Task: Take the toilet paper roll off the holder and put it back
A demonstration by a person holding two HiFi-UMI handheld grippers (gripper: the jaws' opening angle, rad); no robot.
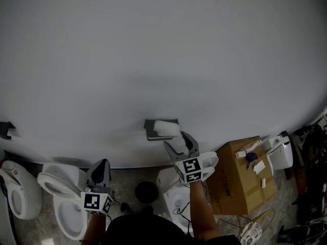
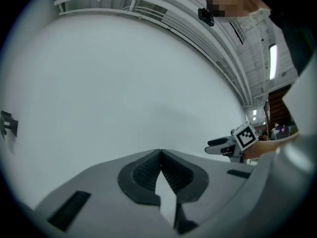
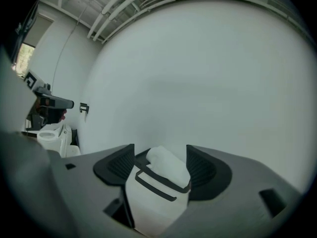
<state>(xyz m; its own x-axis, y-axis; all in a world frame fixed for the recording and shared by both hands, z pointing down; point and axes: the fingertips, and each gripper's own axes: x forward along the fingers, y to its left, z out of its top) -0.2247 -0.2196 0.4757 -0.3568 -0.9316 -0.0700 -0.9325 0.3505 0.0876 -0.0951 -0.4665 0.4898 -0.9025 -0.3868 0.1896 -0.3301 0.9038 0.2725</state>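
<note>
A white toilet paper roll [image 1: 167, 128] sits on a dark wall holder [image 1: 151, 129] low on the white wall. My right gripper [image 1: 179, 141] is just below and in front of it, open. In the right gripper view the roll [image 3: 166, 165] and the holder's wire bar [image 3: 156, 185] show between the two dark pads [image 3: 115, 165], with a gap on the left side and a loose sheet hanging down. My left gripper [image 1: 100, 168] hangs lower at the left, away from the holder. In its own view the left gripper [image 2: 160, 155] is shut with its pads together and nothing between them.
White toilets [image 1: 64, 195] stand along the wall at the left, and another [image 1: 173, 195] is under my right arm. A cardboard box [image 1: 240, 180] with small items on top stands at the right. A second holder [image 1: 6, 129] is on the wall far left. A black round object [image 1: 146, 191] lies on the floor.
</note>
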